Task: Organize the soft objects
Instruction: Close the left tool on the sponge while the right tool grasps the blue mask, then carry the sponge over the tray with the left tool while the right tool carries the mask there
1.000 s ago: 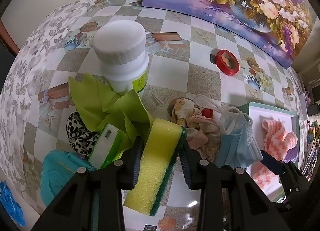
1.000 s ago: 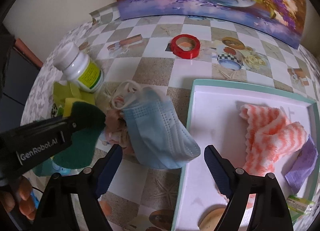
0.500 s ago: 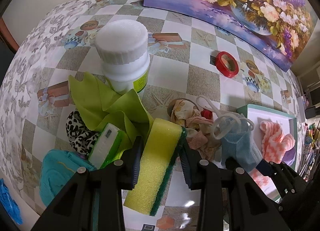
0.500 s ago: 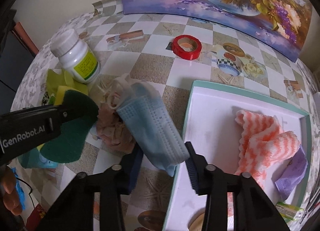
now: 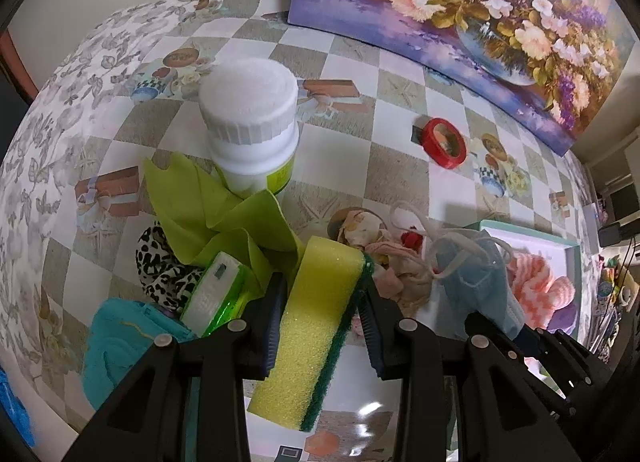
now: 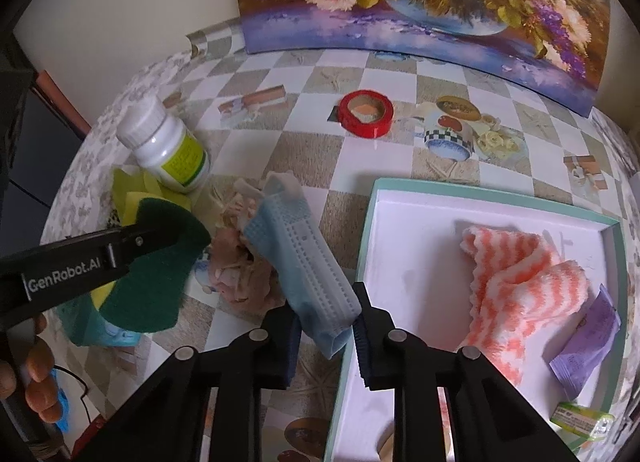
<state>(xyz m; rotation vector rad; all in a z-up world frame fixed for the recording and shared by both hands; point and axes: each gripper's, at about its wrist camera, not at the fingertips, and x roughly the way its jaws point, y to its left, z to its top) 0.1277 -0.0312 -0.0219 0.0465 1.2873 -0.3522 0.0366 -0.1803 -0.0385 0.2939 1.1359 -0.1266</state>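
My left gripper (image 5: pixel 322 316) is shut on a yellow sponge with a green scrub side (image 5: pixel 316 326), held above the table; its green side shows in the right wrist view (image 6: pixel 156 266). My right gripper (image 6: pixel 326 328) is shut on a blue face mask (image 6: pixel 302 254), lifted and tilted beside the tray; the mask also shows in the left wrist view (image 5: pixel 476 278). A pink floral cloth (image 6: pixel 240 274) lies under it. A teal-rimmed white tray (image 6: pixel 404 229) holds an orange-striped cloth (image 6: pixel 516 278).
A white pill bottle (image 5: pixel 252 121) stands on a green cloth (image 5: pixel 224 217). A leopard-print cloth (image 5: pixel 160 266), a green-white packet (image 5: pixel 212 298) and a teal cloth (image 5: pixel 120 342) lie near it. Red tape (image 6: pixel 366 113) and a flower painting (image 6: pixel 420 1) are farther back.
My right gripper has closed on the blue mask and lifted it off the cloth pile toward the tray. My left gripper holds the sponge as before.
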